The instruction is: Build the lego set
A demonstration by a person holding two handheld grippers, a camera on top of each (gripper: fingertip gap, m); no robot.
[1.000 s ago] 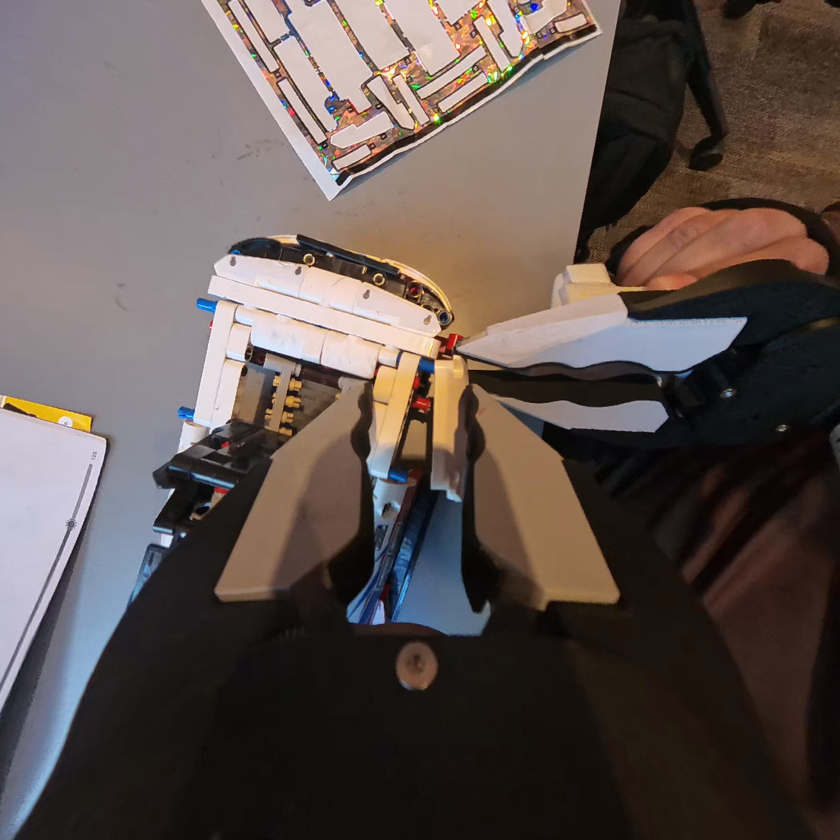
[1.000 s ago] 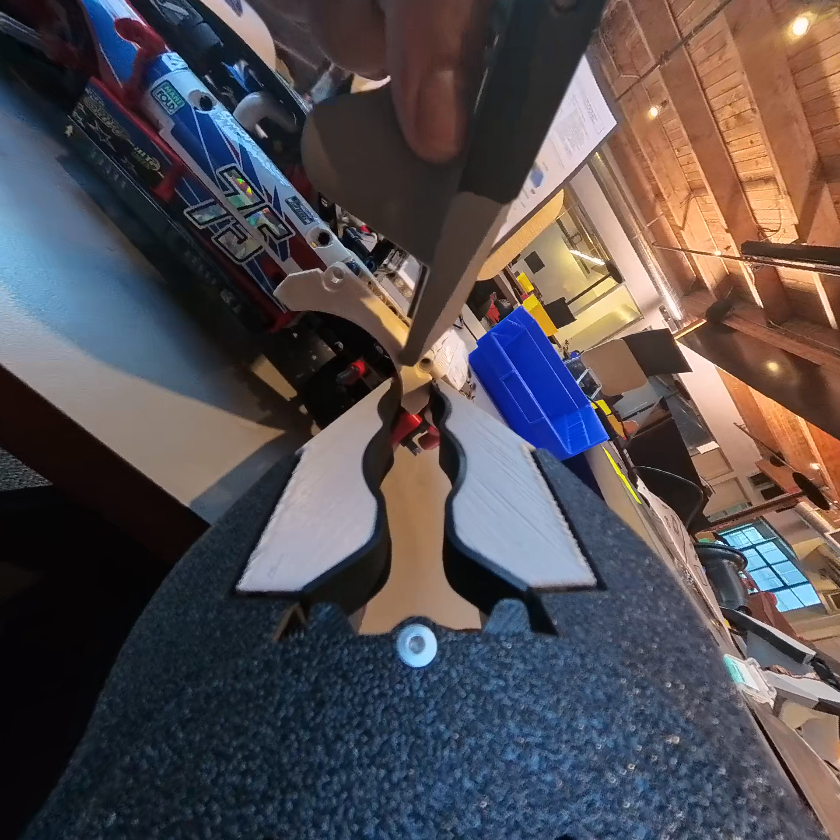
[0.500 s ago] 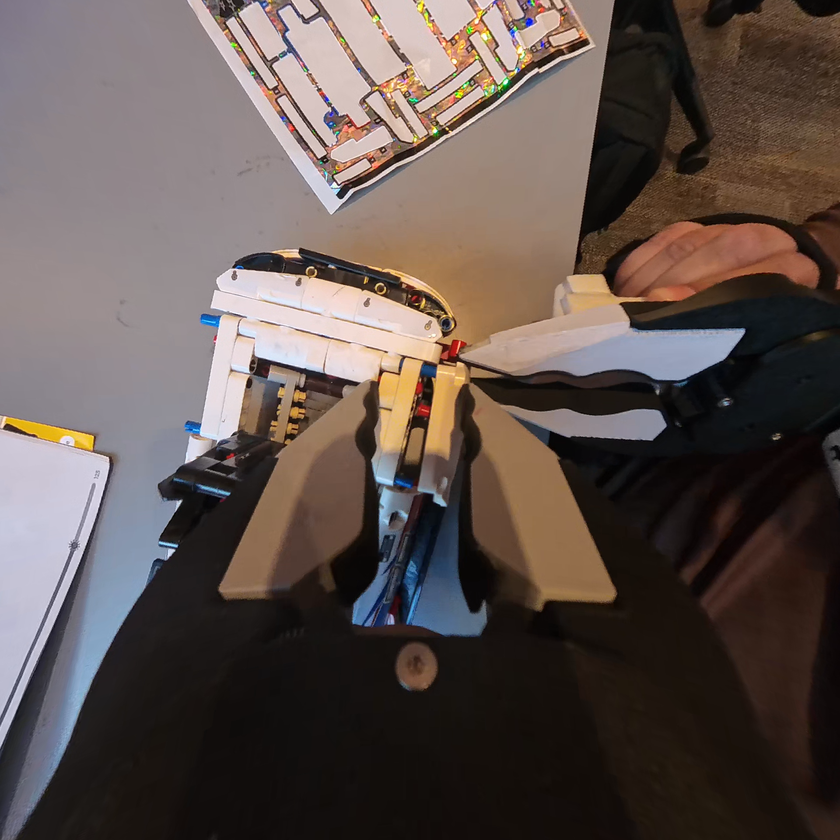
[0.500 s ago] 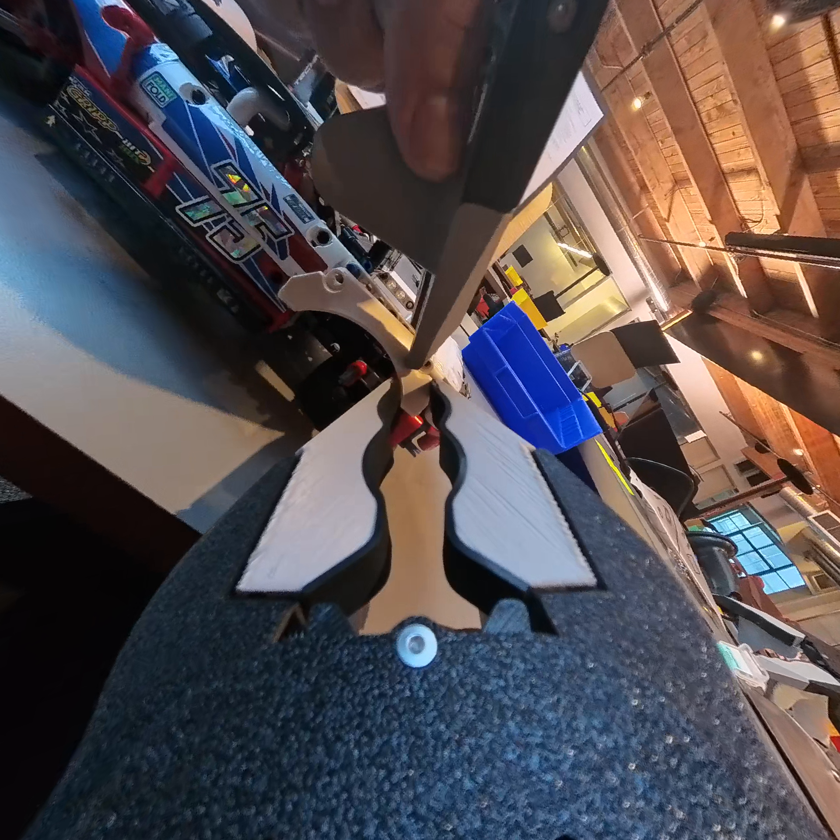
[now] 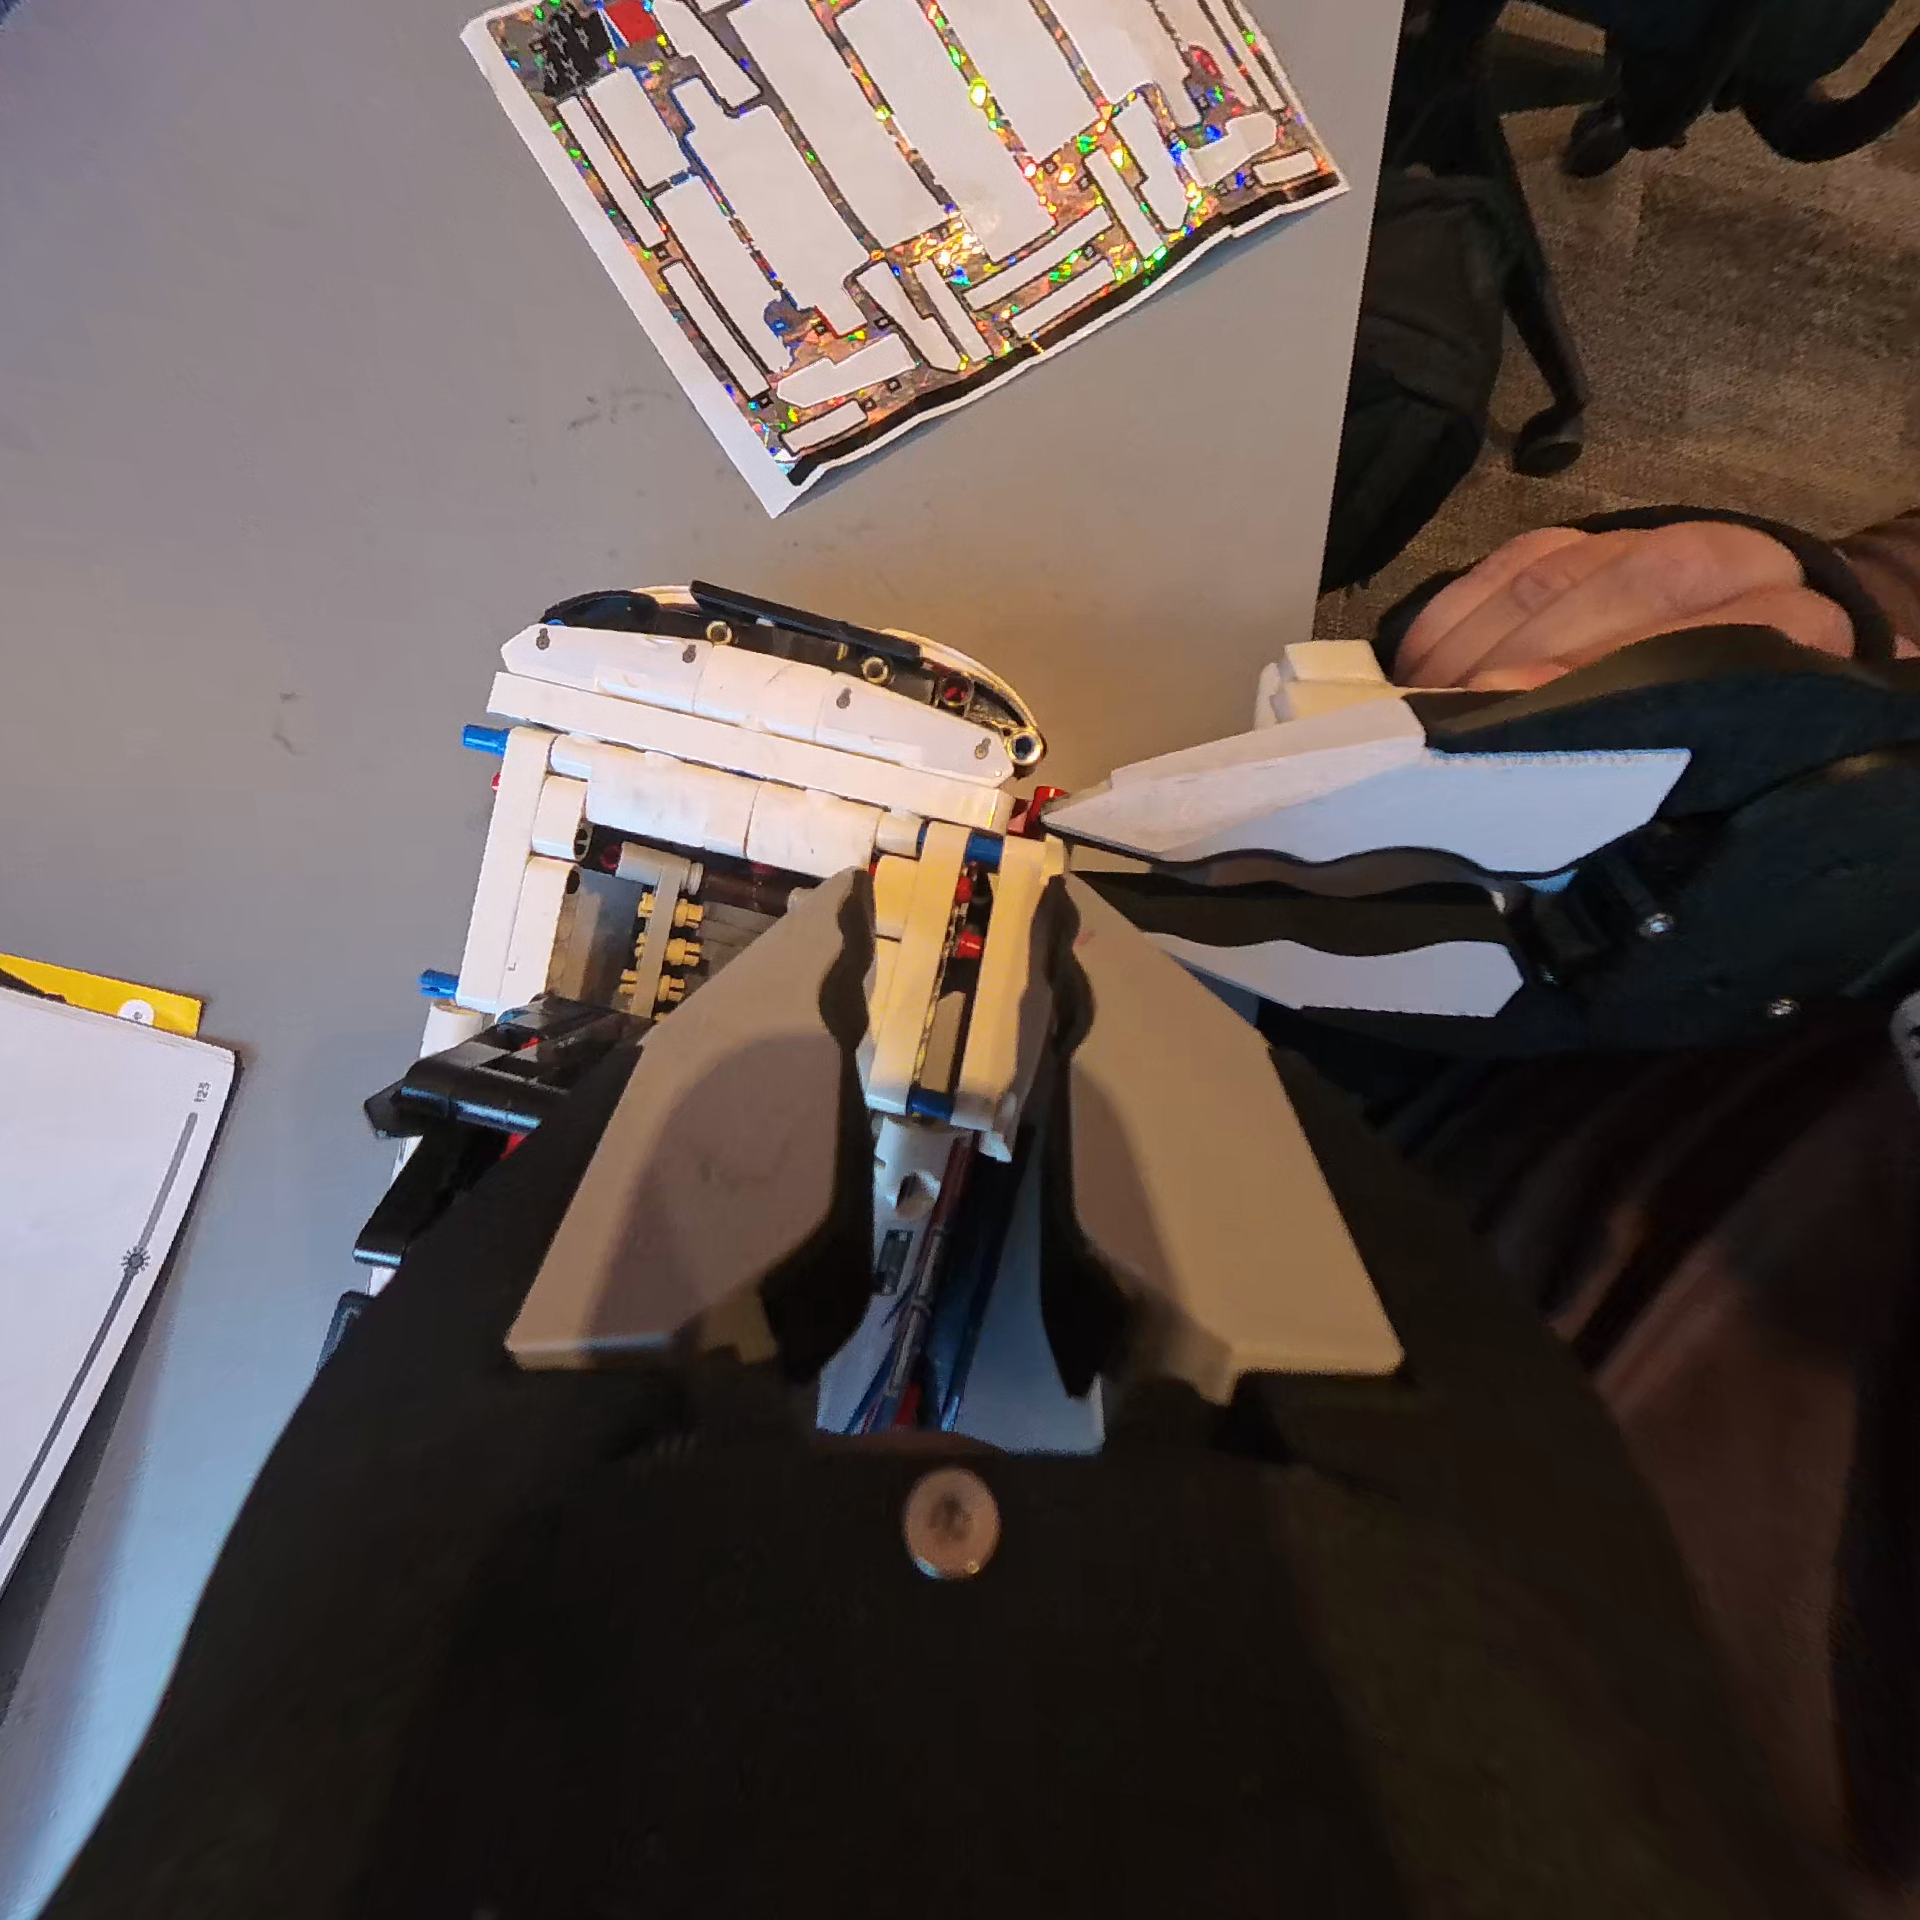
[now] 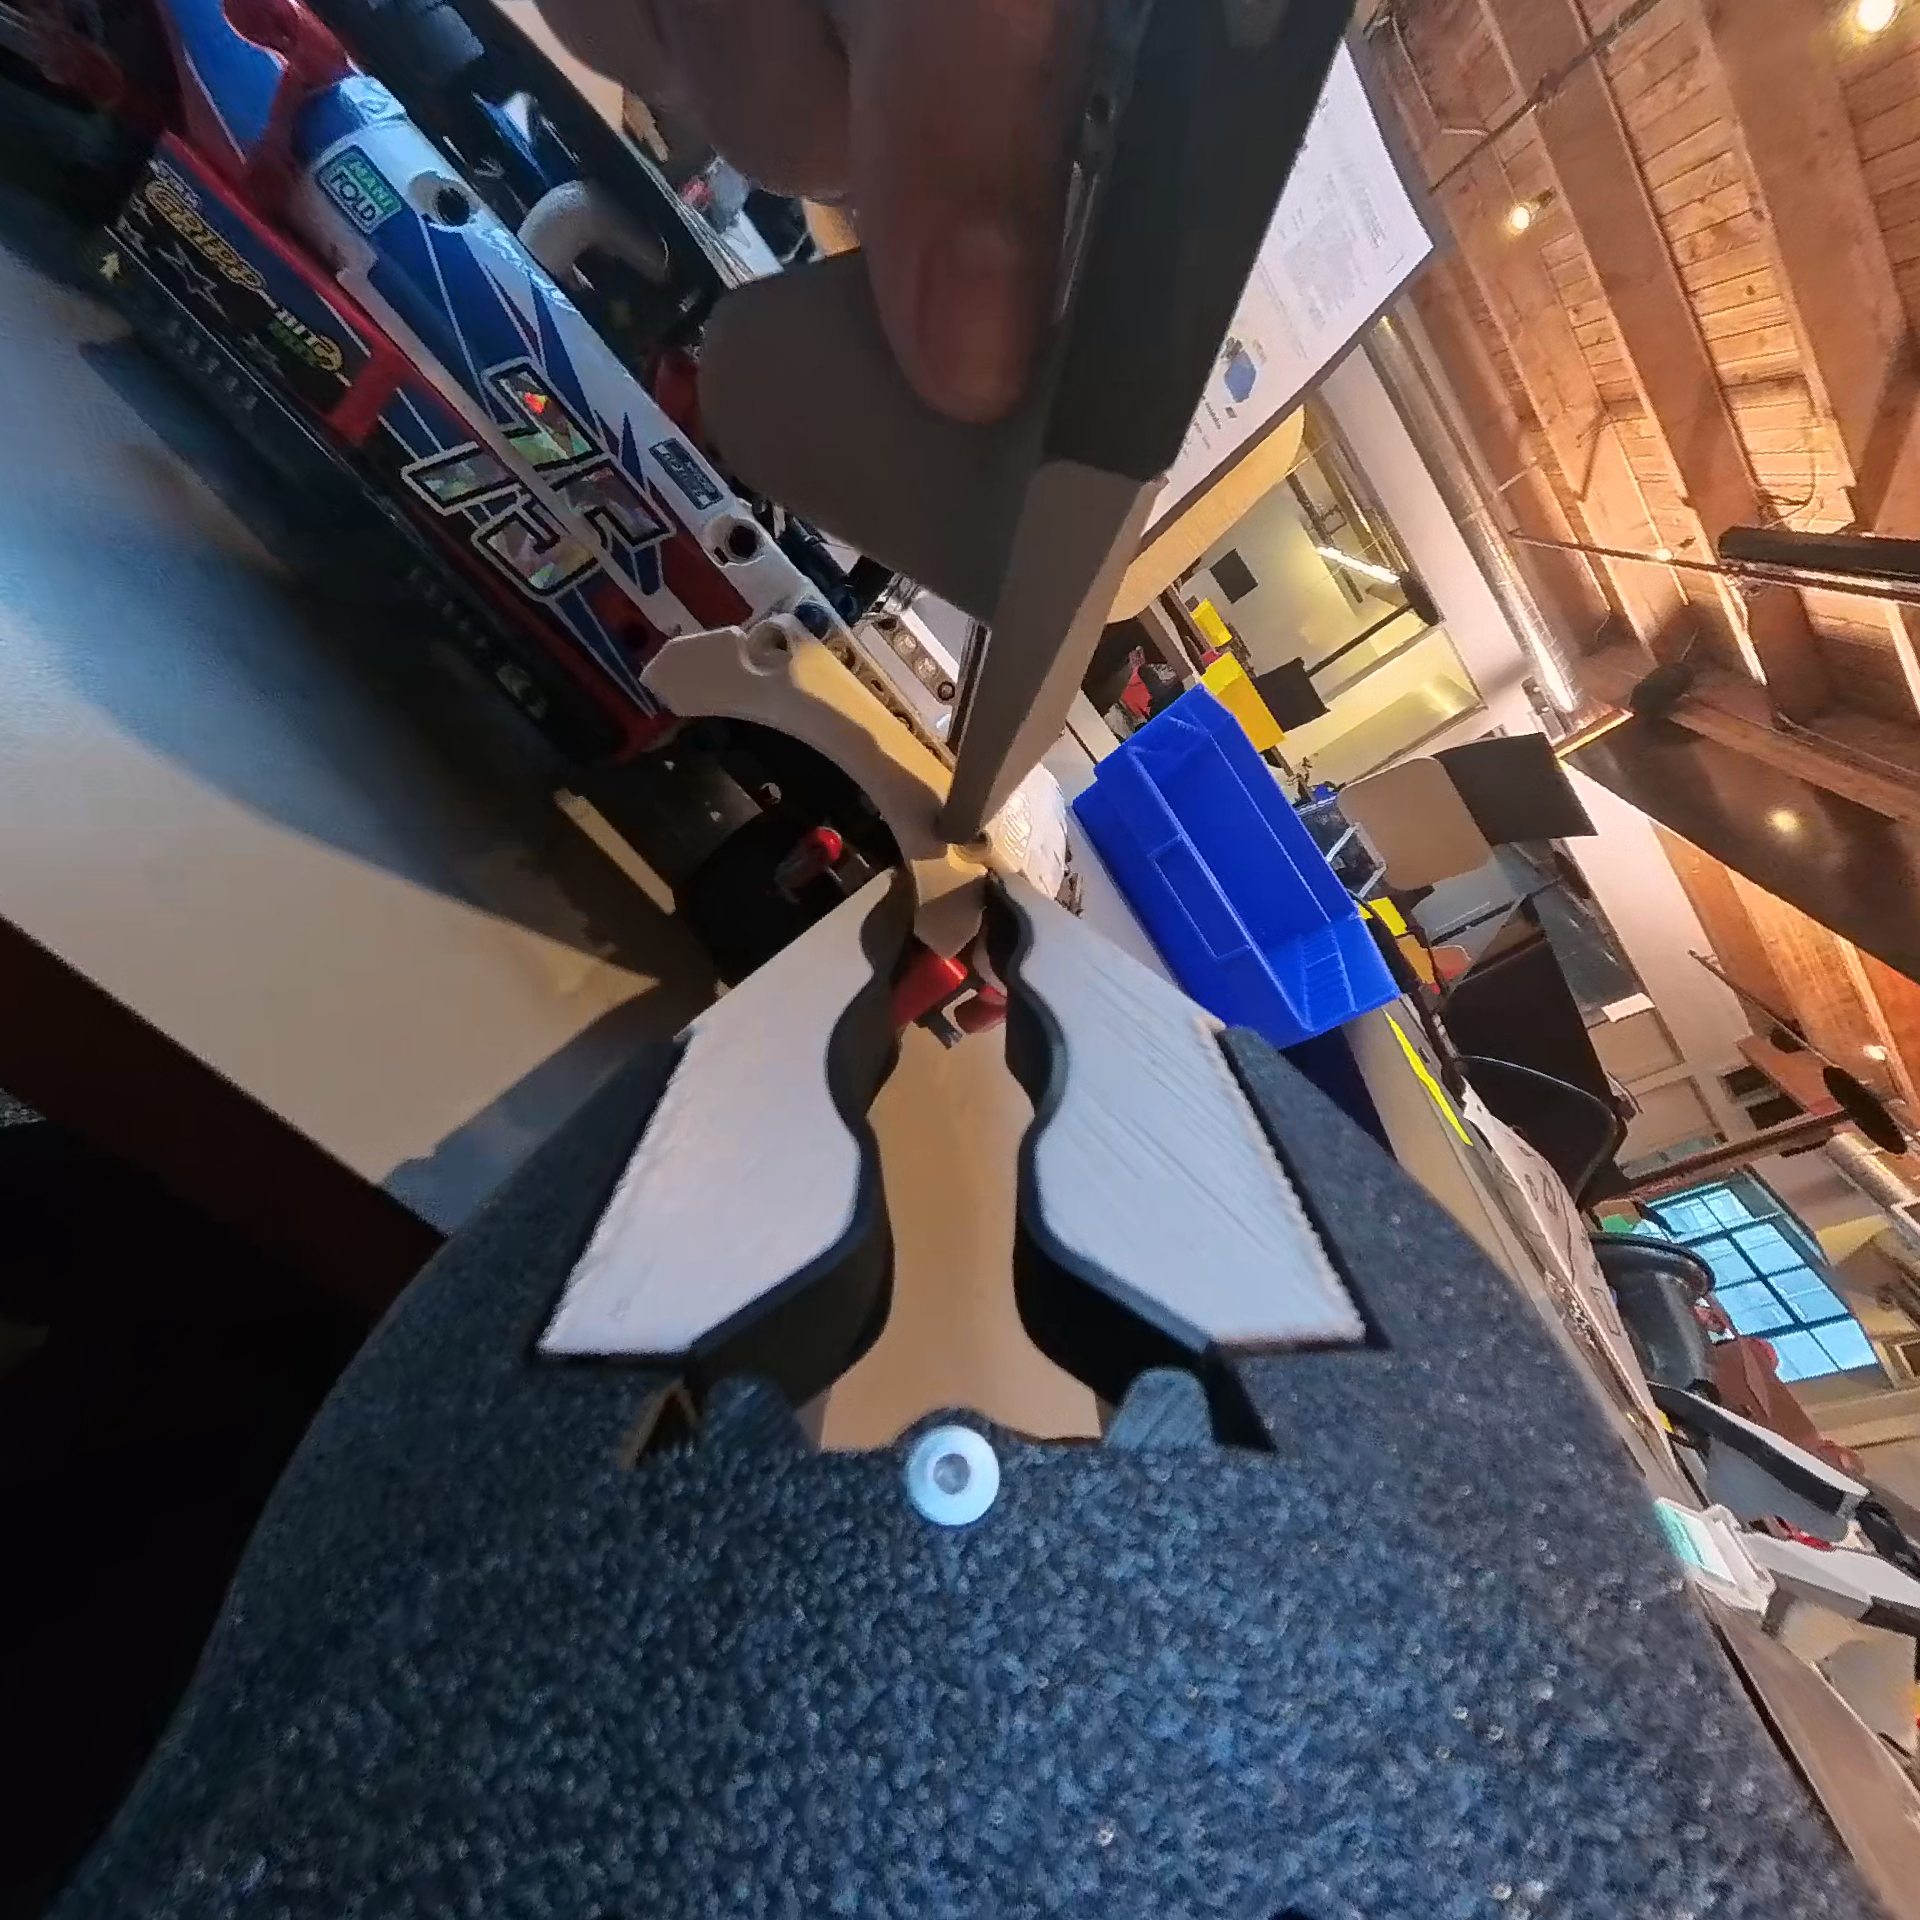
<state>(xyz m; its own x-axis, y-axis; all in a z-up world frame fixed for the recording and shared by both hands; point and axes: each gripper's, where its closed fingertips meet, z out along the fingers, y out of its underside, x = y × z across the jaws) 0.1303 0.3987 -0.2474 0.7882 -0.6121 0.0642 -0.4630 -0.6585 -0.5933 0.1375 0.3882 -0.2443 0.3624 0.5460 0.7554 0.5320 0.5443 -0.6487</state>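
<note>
Lego model [image 5: 748, 790] sits on grey table [image 5: 260, 416], near its right edge. Your left gripper [image 5: 956, 914] clamps white beams at model's right side. Your right gripper [image 6: 951, 894], tips touching that same corner, pinches small red piece [image 6: 940, 982].

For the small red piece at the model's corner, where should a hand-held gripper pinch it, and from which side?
Pinch the red piece across its short exposed end, coming in from the table edge, as the right hand-held gripper does. It juts out of the lego model at that corner, while white beams cover its other sides and the left hand-held gripper clamps them.
</note>
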